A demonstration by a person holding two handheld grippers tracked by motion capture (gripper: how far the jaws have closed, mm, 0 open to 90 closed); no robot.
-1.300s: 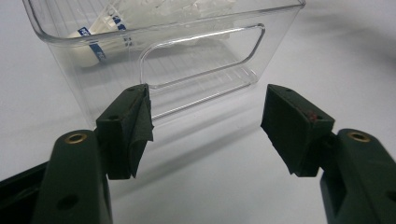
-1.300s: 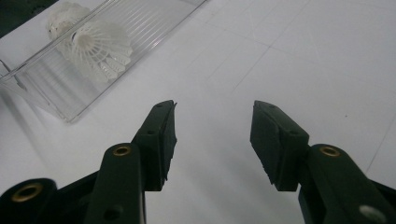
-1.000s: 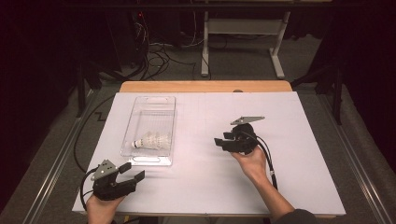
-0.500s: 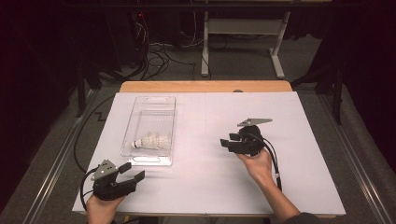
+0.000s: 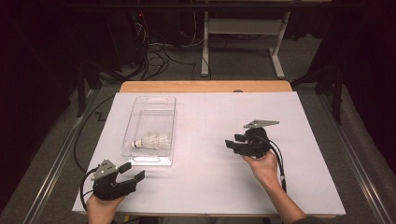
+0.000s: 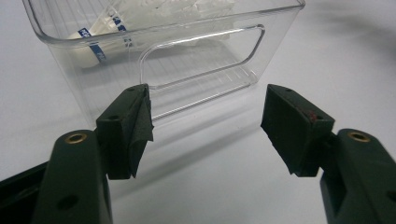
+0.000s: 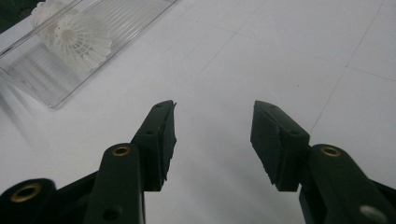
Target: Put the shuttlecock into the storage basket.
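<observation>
two shuttlecocks (image 5: 152,141), as far as i can count, are lying in the clear plastic bin (image 5: 140,106), stacked near its near end with the cork tips pointing left. the bin sits on the left half of the white table (image 5: 299,186), well apart from both tools.

left gripper (image 5: 131,172) is down at the near left corner, just short of the bin's near wall, jaws spread wide with nothing between them. in the left gripper view the bin's handle cutout is right ahead of the pads (image 6: 136,126). right gripper (image 5: 232,141) hovers over bare table on the right side, pointing left toward the bin, jaws roughly half open and empty too.

so my read: the putting-in part looks done, since no loose shuttlecock is out on the table that i can see. what's left is either nothing, or maybe moving the bin itself, given how the left one is lined up on that handle. can't say which from this.
</observation>
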